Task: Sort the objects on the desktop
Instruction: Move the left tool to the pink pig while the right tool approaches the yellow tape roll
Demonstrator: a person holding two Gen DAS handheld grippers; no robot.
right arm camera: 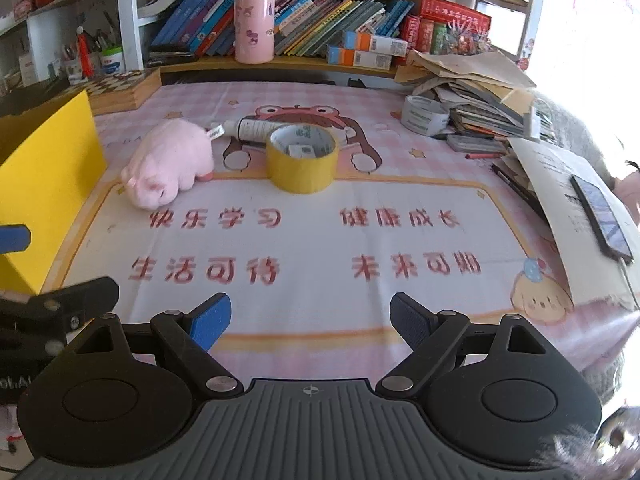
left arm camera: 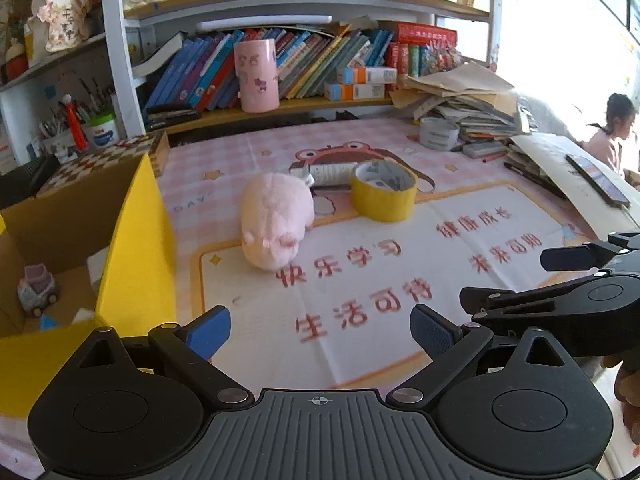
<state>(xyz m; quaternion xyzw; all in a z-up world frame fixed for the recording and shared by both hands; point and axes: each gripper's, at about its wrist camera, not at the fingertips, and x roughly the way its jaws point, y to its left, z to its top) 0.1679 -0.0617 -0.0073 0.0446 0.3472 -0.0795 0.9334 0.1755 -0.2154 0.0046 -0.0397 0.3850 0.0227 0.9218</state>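
Facing pink plush pig (left arm camera: 276,220), grippers empty.

Left gripper (left arm camera: 320,334) and right gripper (right arm camera: 310,322) both hover side by side over the near edge of the tabletop, jaws spread wide, holding nothing.
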